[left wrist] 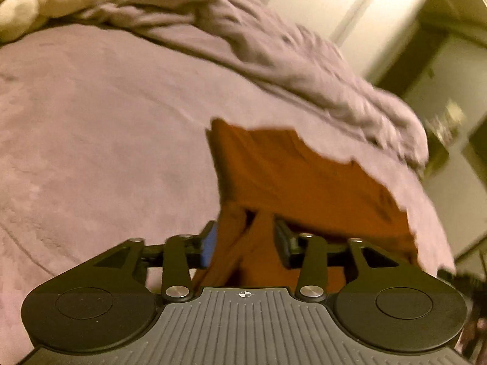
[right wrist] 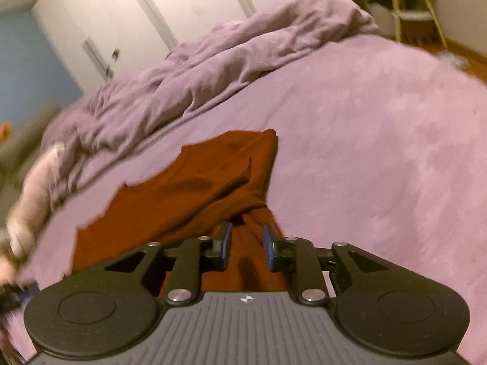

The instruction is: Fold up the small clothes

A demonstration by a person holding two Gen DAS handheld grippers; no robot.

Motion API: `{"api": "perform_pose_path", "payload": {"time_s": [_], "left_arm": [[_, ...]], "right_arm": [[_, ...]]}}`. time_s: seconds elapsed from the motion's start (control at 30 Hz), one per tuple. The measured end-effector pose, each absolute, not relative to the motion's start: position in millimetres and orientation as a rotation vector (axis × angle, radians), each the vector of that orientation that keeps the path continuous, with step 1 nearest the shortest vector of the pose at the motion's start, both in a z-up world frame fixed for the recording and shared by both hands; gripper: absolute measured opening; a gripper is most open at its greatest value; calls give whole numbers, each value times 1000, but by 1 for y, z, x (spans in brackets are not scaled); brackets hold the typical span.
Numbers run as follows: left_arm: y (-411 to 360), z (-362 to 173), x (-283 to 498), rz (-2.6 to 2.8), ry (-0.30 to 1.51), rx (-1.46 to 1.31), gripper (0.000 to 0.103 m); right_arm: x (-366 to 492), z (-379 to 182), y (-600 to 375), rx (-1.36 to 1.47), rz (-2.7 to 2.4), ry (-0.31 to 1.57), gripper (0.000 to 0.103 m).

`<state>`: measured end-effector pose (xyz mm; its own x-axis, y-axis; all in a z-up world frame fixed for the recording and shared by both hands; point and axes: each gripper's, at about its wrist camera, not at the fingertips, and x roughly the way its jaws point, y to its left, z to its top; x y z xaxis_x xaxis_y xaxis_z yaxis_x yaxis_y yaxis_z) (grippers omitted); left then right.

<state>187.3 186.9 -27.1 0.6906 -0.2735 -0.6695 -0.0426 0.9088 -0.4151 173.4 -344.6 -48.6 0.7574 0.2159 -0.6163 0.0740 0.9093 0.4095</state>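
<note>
rust garment [left wrist: 304, 182] on bed, left gripper [left wrist: 246, 240]

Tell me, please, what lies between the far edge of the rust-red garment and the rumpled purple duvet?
Only bare purple bed cover separates the rust-red garment from the rumpled duvet; both wrist views show that.
</note>
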Motion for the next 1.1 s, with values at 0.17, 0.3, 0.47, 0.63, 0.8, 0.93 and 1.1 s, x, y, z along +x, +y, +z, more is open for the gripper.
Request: {"api": "perform_pose_path", "payload": {"time_s": [0.17, 0.3, 0.47, 0.63, 0.8, 0.93, 1.1], "left_arm": [[165, -42, 193, -233, 873, -306, 59], [149, -46, 203, -256, 886, -215, 60], [143, -44, 205, -275, 879, -187, 55], [141, -51, 213, -274, 922, -175, 55], [136, -62, 222, -296, 961, -169, 28], [139, -61, 223, -269, 956, -187, 10], [137, -24, 202, -250, 820, -168, 8]], "right_arm": [[176, -52, -325, 189, 166, 754, 36], [188, -54, -309, 65, 227, 787, 37], [203, -62, -294, -48, 279, 847, 37], [205, -71, -290, -93, 281, 873, 40], [206, -73, -298, -3, 295, 879, 27], [205, -72, -303, 47, 295, 875, 9], [192, -50, -293, -12, 306, 786, 6]]}}
